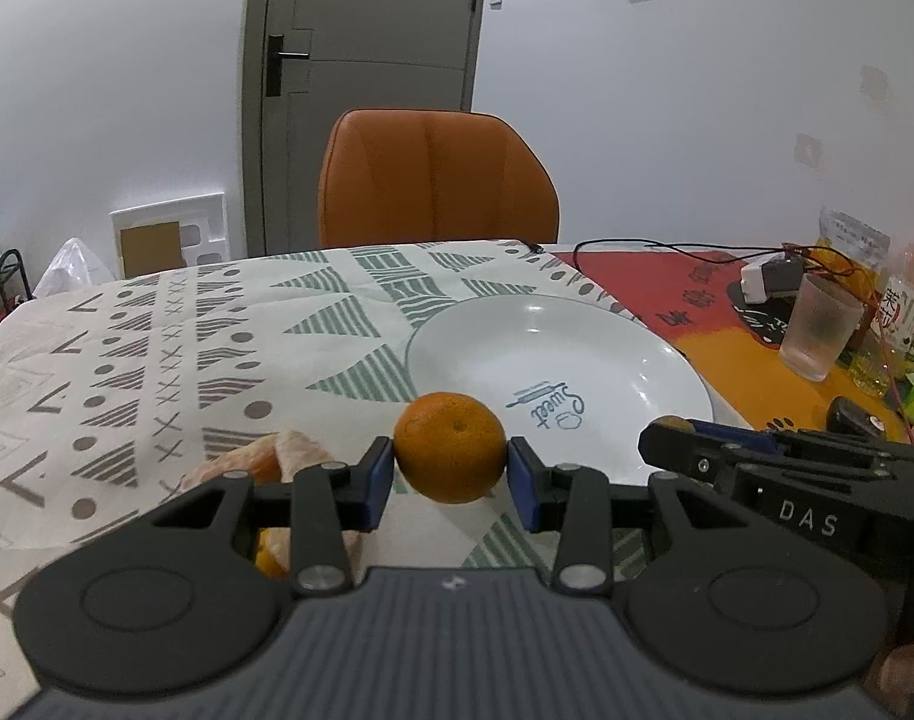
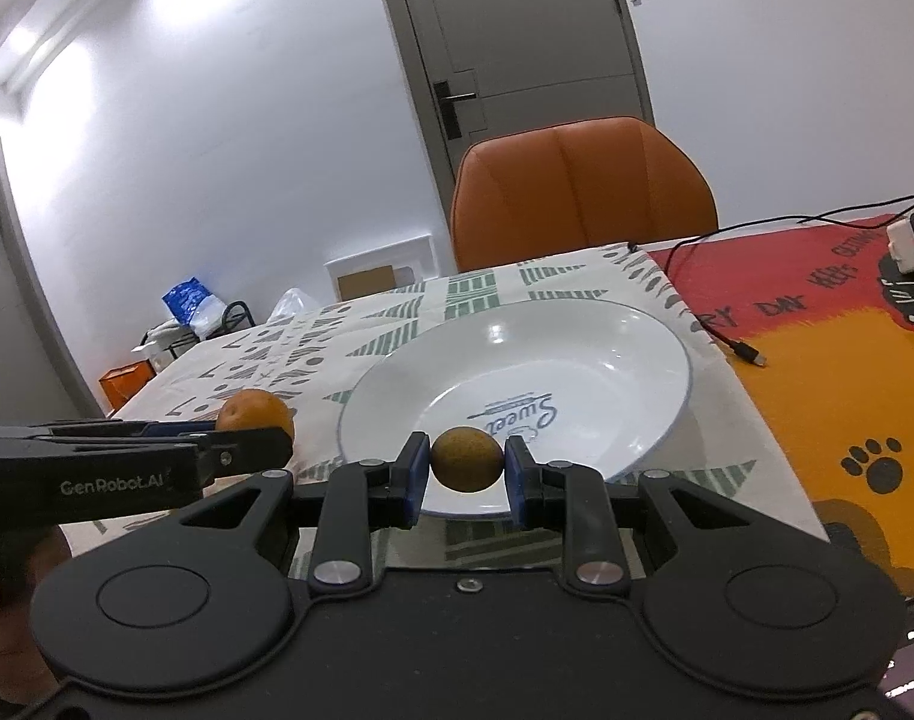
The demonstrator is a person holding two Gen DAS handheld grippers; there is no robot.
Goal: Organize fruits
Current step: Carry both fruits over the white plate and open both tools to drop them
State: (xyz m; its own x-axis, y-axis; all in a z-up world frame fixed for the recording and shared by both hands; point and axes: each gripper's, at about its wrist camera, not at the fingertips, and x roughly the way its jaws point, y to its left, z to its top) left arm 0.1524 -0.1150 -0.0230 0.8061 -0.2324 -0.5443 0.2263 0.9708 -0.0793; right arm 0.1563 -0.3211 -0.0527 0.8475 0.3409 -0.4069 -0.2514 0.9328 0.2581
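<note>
Left gripper [image 1: 450, 473] clamped on mandarin [image 1: 450, 447], held above tablecloth [image 1: 157, 348] just beside white plate [image 1: 667, 372]. Right gripper [image 2: 464, 475] clamped on smaller brownish fruit [image 2: 464, 459] over plate rim. Both looked light, soft-skinned; best gripped across middle, gently.

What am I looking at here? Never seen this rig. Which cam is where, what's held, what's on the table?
No robot: a person holds a two-finger claw in each hand, each with a fisheye camera looking along its fingers.

In the left wrist view, the left claw is shut on an orange mandarin. The right claw's side shows at the right edge.

In the right wrist view, the right claw is shut on a smaller brownish fruit.

Both hang at the near rim of an empty white plate on a patterned tablecloth. What looks like peeled fruit pieces lies left of it. A frosted glass stands far right.
</note>
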